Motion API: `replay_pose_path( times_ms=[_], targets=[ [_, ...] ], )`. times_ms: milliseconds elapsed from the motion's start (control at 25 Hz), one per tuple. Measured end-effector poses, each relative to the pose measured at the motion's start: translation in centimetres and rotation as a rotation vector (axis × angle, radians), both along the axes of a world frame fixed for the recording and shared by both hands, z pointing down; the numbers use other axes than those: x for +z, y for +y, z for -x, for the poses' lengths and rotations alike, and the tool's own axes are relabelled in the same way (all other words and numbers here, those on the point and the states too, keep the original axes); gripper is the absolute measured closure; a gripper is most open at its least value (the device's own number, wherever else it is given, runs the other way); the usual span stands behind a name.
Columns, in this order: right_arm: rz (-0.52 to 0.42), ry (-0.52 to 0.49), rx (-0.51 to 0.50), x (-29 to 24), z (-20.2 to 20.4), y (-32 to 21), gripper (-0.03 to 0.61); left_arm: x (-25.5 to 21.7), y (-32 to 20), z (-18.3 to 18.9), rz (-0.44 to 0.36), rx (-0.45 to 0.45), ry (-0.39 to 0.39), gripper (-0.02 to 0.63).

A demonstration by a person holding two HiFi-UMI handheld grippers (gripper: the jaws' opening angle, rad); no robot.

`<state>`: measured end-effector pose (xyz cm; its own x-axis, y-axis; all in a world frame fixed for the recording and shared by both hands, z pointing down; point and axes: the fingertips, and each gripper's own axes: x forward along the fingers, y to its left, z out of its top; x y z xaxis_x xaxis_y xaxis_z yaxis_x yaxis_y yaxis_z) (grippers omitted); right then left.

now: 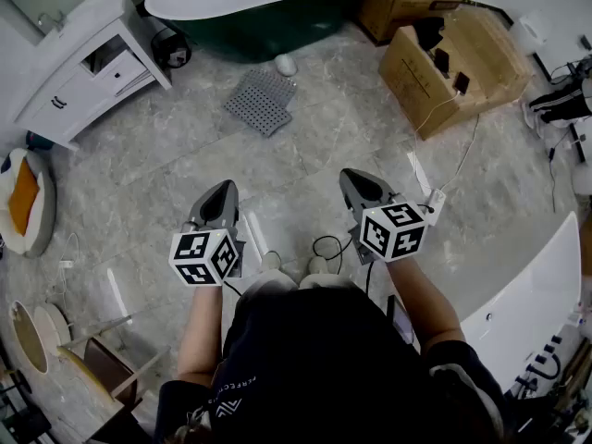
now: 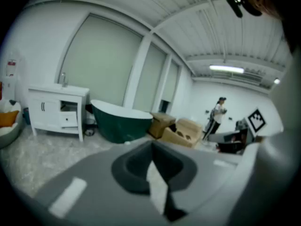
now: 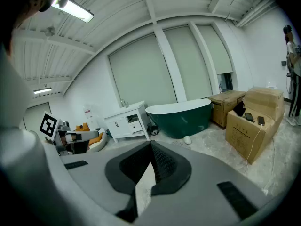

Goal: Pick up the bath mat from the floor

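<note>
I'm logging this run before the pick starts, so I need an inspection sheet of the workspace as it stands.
Surface: grey marbled floor, glossy.
Job's things: grey perforated bath mat lies on the floor before the green bathtub, untouched, well ahead of both grippers.
Clutter: white oval lump near the mat; cardboard boxes; round bed with an orange cushion.
Grippers: left gripper and right gripper are both shut, with nothing between the jaws, held side by side above the floor.
Cables: black cable loops by the feet; white cable runs from a box across the floor.
Surroundings: white vanity; white tub at right; a person standing far off.
</note>
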<state>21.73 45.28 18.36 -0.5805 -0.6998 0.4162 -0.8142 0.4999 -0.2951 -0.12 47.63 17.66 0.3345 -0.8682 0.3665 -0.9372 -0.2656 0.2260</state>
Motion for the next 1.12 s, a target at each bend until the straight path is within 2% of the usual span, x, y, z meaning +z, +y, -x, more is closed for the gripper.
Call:
replay_pose_path(
  times_ms=[320,560,760,920,1120],
  targets=[
    [-0.029,0.054,0.012,0.6,4.9,-1.4,0.580,1.2,-1.0,4.8,0.028,0.032,-0.002,0.611],
    [-0.001,0.013,0.029,1.1,8.3,-3.0,0.580,1.7,-3.0,7.9,0.037,0.083,0.002,0.611],
    [0.021,0.022,0.021,1.8,9.6,-4.1,0.580,3.4,-4.4,9.0,0.044,0.113,-0.032,0.611],
    [0.036,0.028,-0.002,2.7,9.4,-6.9,0.580,4.4,-6.7,8.8,0.039,0.099,-0.020,0.611],
    [0.037,0.026,-0.080,3.9,10.0,-12.1,0.580,5.2,-11.1,9.5,0.054,0.044,-0.020,0.611]
  ],
)
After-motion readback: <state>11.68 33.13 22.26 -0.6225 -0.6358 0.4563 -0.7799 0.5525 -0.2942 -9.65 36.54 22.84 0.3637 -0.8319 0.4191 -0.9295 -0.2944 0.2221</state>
